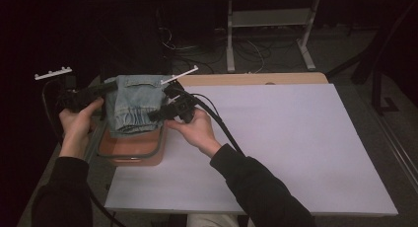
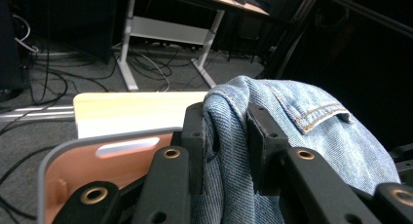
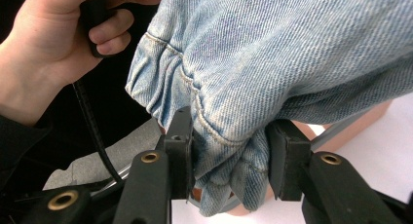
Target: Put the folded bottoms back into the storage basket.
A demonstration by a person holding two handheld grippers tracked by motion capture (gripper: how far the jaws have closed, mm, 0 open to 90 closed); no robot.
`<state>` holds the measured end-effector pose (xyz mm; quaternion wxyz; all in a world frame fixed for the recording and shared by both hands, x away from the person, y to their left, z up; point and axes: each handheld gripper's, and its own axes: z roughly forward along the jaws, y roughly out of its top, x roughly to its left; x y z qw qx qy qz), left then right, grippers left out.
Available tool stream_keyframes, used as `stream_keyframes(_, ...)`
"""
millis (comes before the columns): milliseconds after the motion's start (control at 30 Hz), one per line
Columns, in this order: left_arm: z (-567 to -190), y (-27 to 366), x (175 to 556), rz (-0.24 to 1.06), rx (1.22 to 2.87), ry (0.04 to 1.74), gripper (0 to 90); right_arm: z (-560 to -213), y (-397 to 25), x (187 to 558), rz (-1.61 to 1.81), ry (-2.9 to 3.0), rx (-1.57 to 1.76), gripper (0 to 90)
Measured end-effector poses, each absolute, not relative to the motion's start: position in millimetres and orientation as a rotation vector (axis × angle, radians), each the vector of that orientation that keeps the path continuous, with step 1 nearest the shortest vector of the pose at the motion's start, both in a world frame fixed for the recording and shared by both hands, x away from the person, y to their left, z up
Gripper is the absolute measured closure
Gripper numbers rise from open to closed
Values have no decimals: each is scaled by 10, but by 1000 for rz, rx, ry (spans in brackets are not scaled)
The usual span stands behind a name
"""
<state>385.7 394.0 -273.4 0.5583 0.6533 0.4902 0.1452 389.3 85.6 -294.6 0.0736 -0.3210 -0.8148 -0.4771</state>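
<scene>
Both grippers pinch the denim garment above the tray: left gripper its far-left edge, right gripper its near-right hem.

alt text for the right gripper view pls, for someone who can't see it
The right gripper has its two black jaws closed on a bunched fold of a light blue denim garment that hangs above a brown tray. At upper left, the person's other hand grips a black handle.

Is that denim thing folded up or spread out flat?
Folded: the jeans sit bunched in layers over the tray, both hand-held grippers pinching folds.
</scene>
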Motion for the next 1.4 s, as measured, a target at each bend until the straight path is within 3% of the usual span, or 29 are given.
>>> stream_keyframes(1400, -3424, 4297, 3992, 292, 1518, 1340, 718, -3650, 1381, 4050, -1272, -2443, -1015, 588)
